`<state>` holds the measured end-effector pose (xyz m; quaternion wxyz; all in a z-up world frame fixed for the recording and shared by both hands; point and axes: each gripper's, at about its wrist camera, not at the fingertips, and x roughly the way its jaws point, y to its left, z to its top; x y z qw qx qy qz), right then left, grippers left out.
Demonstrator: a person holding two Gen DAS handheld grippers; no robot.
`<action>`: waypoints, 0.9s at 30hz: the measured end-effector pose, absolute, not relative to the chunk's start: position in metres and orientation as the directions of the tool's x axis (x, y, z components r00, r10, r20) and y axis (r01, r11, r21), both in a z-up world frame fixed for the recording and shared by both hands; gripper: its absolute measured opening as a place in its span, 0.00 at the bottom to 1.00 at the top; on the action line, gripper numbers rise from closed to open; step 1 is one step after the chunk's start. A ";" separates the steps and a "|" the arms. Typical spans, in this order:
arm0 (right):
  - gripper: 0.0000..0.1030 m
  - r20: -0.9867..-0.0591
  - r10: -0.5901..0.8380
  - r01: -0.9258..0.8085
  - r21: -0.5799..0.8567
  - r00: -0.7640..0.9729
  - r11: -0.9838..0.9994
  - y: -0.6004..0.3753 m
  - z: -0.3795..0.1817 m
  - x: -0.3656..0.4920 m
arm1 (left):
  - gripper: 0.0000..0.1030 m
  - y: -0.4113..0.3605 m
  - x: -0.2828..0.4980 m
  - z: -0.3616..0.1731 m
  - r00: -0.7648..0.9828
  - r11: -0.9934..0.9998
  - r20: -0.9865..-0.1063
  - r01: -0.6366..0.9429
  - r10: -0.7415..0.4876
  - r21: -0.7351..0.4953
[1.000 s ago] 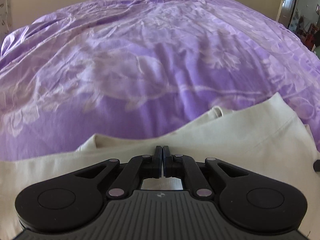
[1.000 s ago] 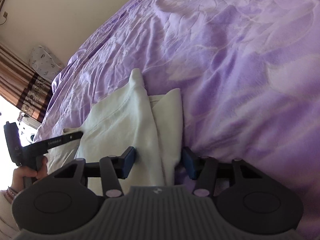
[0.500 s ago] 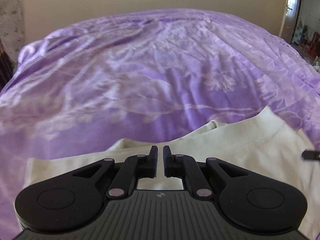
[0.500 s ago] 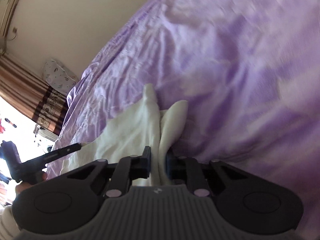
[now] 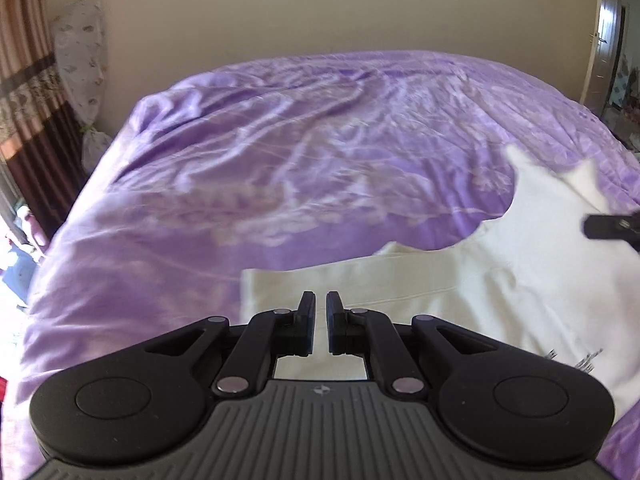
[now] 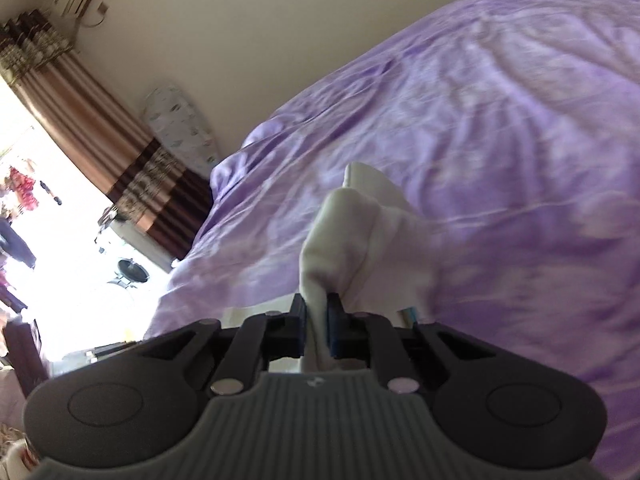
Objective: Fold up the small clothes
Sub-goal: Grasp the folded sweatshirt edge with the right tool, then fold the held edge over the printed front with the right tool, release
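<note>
A: Where's the garment [image 5: 500, 284]?

B: Cream, on the purple bed [image 5: 280, 168], near edge. Part of it hangs lifted off the sheet.

A: Right gripper [image 6: 317, 312]?

B: Jaws closing, a bunched fold of the cloth [image 6: 344, 232] pinched between the pads, the rest flopping forward over the bed.

A: Left gripper [image 5: 318, 312]?

B: Clenched almost shut, only a thin slit between the fingers. Cloth sits right under the tips, but whether an edge is actually caught in there, can't tell from this view.

A: How will it handle?

B: Light, soft, limp, I'd say. No stiffness, it sags and creases wherever it's not held. Probably slides easily on that smooth sheet.

A: Best place to hold?

B: Corners or a hem, both sides at once, so it hangs flat. A mid-panel pinch like the right one just bunches it. Risk: thin edge slipping out.
</note>
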<state>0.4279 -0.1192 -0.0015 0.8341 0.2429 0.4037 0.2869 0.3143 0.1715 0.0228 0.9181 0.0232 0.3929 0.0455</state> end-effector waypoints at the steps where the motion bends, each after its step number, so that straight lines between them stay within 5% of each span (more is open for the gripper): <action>1: 0.05 -0.536 0.680 -0.285 0.639 0.500 0.714 -0.102 0.001 0.429 | 0.08 0.180 0.309 0.024 0.688 0.994 -0.718 -0.071 0.106 0.079; 13: 0.05 -0.664 0.694 -0.290 0.631 0.279 0.720 0.102 -0.056 0.424 | 0.08 0.277 0.272 -0.013 0.622 0.992 -0.780 -0.125 0.062 -0.021; 22: 0.05 -0.617 0.695 -0.368 0.589 0.368 0.719 0.125 -0.037 0.395 | 0.08 0.304 0.275 -0.032 0.626 0.980 -0.779 -0.170 0.026 -0.104; 27: 0.05 -0.705 0.643 -0.363 0.539 0.299 0.760 0.154 -0.062 0.390 | 0.08 0.303 0.271 -0.032 0.622 0.979 -0.782 -0.170 0.018 -0.113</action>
